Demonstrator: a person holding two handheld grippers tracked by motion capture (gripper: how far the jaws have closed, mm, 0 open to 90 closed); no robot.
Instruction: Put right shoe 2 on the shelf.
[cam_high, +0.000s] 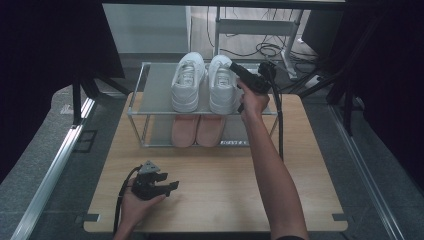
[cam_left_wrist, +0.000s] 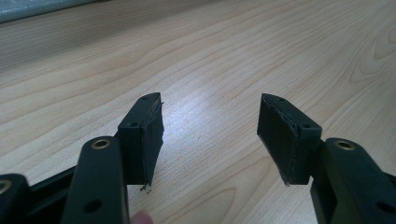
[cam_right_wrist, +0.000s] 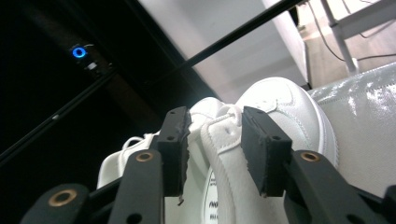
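Left gripper (cam_left_wrist: 210, 135): nearest the camera, at 7 o'clock on the table (cam_high: 300, 200). Its jaws are wide apart and hold nothing.
Right gripper (cam_right_wrist: 212, 154): up at 1 o'clock, at the heel of the right white shoe (cam_high: 222, 82). Its jaws are part way open, one on each side of the heel rim. They look close to the rim, but whether they press on it yet cannot be told.
White shoes: the pair sits side by side on the top shelf of the rack (cam_high: 155, 85), at 12 o'clock. The left white shoe (cam_high: 188, 82) is just beside the other.
Pink shoes (cam_high: 197, 131): on the lower shelf, under the white pair.
How the shoe will handle: likely light, with a soft top and a stiffer heel. The heel rim looks like a good place to pinch.
High view: shows both shelves and both hands.
Right gripper view: shows the heel rim between the jaws up close.
Left gripper view: shows bare wood under the open jaws.
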